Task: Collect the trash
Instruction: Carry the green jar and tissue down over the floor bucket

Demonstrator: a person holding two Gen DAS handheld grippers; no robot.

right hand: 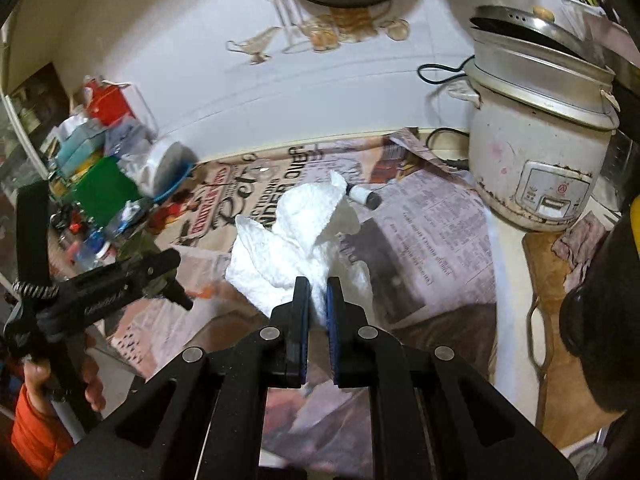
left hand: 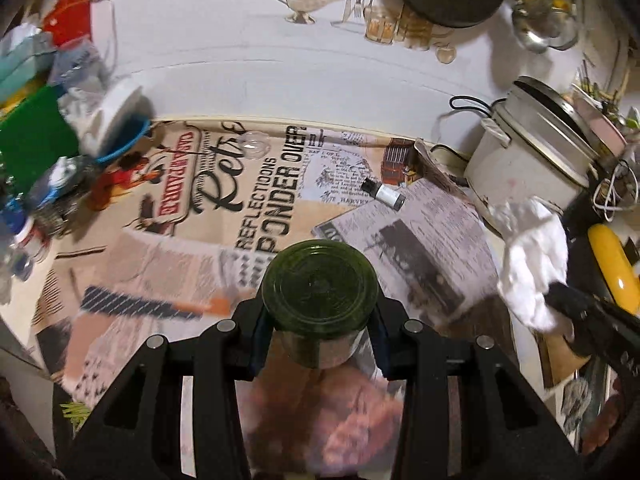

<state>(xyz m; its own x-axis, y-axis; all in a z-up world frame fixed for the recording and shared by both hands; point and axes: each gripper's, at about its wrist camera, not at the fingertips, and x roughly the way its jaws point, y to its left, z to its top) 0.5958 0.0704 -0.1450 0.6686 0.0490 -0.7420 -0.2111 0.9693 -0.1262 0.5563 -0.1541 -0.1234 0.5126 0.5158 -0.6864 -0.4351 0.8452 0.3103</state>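
Newspaper covers the worktop [right hand: 440, 216]. Above it, the right claw [right hand: 318, 300] is clenched on a crumpled white paper towel [right hand: 292, 236], and the left claw [left hand: 320, 312] grasps a green-bottomed jar [left hand: 320, 280]. Both pieces seem lifted for carrying; next they need a bin, none visible.

You have two tools in play: the left tool [left hand: 318, 312] grips one green jar [left hand: 319, 280], and the right tool [right hand: 318, 304] pinches one white paper towel [right hand: 296, 236]. On the worktop [left hand: 400, 240] you have one rice cooker [right hand: 536, 152], one small vial [left hand: 383, 193] and one clear plastic dome [left hand: 253, 145].
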